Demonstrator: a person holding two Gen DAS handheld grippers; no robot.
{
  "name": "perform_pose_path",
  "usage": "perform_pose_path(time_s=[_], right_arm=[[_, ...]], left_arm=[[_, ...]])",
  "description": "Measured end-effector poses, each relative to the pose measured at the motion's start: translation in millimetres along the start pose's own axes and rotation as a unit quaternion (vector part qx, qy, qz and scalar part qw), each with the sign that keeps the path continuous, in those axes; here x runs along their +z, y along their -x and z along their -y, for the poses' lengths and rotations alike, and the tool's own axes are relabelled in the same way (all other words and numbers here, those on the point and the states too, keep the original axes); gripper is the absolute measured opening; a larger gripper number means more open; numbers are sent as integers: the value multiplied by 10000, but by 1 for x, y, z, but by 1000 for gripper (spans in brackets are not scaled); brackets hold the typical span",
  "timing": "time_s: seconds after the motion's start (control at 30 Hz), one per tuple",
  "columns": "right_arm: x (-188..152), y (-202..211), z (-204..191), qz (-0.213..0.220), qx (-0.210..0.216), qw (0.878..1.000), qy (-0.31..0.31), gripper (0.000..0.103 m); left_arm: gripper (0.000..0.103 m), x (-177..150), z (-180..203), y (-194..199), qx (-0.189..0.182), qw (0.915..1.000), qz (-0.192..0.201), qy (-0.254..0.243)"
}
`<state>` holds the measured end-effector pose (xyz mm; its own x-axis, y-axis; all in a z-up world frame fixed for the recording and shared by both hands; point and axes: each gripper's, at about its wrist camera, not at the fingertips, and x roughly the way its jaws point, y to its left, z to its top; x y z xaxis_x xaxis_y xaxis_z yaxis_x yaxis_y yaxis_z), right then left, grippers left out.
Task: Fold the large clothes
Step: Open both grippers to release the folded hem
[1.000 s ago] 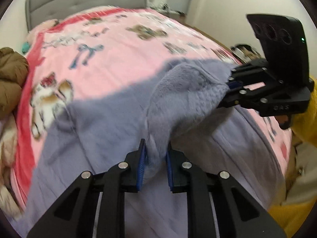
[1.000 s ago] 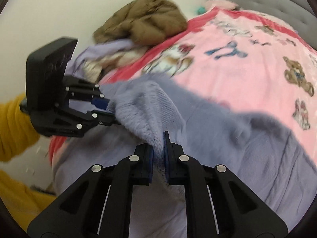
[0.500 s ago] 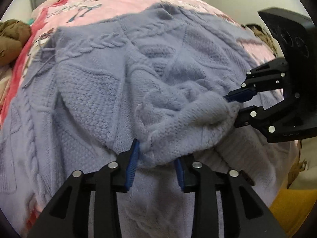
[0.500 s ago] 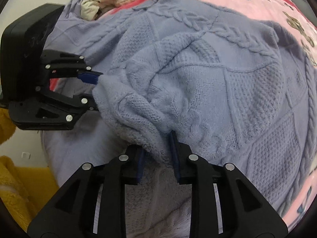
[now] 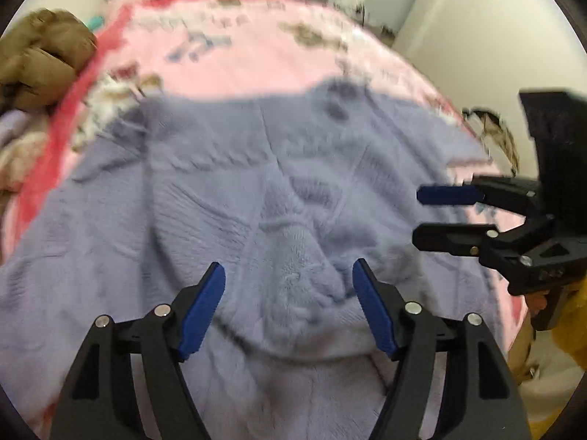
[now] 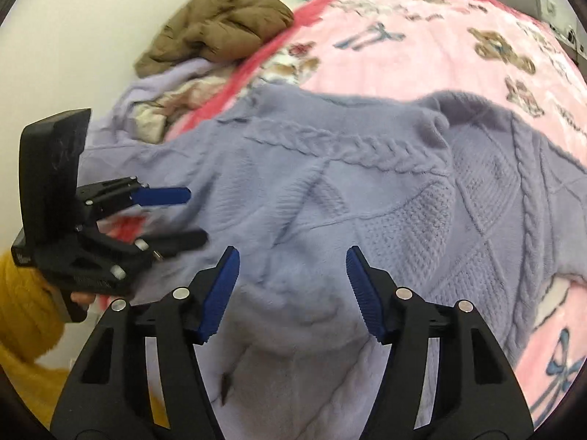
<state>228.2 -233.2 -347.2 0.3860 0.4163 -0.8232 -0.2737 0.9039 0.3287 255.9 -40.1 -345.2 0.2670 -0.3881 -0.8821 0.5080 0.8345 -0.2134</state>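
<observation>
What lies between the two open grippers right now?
Only the lavender cable-knit sweater: in the right wrist view its folded hump fills the stretch between the left gripper and the right gripper.

Soft, even indoor light filled both views, with no glare and only faint shadows in the folds of the lavender cable-knit sweater (image 6: 367, 190). The left wrist view was smeared by motion blur: the knit texture and the prints on the pink blanket (image 5: 256, 62) dissolved (the bears were barely legible). The right wrist view was sharper, its cable pattern crisp toward the right. Fisheye distortion bowed the bed, and dark vignetting ringed each frame's corners.
</observation>
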Motion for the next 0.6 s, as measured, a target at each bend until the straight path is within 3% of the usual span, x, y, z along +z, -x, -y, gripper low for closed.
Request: perform_pose_path(time_s=[0.17,0.23,0.37,0.47,0.53,0.6], right_arm=[[-16,-45,-1,-500,-55,9987,51,60],[-37,-58,-5,-819,-324,9956,313,65],[-65,-69,-5,-825,-726,9904,836,68],[-56,-73,-7,-902,-684,9904,797,71],[-43,-66,-5,-910,-458,9934,535,70],[-24,-48,2,-639,-195,9976,161,70]], left_arm=[[71,-15,-13,-36,-117,9991,-322,260],[71,-28,-17,-40,-96,9990,-317,296],[74,-52,-6,-45,275,9993,-106,-241],[75,-52,4,-50,603,9963,-47,-609],[75,-41,0,-46,483,9981,-120,-352],[75,-28,-12,-33,261,9997,-4,12]])
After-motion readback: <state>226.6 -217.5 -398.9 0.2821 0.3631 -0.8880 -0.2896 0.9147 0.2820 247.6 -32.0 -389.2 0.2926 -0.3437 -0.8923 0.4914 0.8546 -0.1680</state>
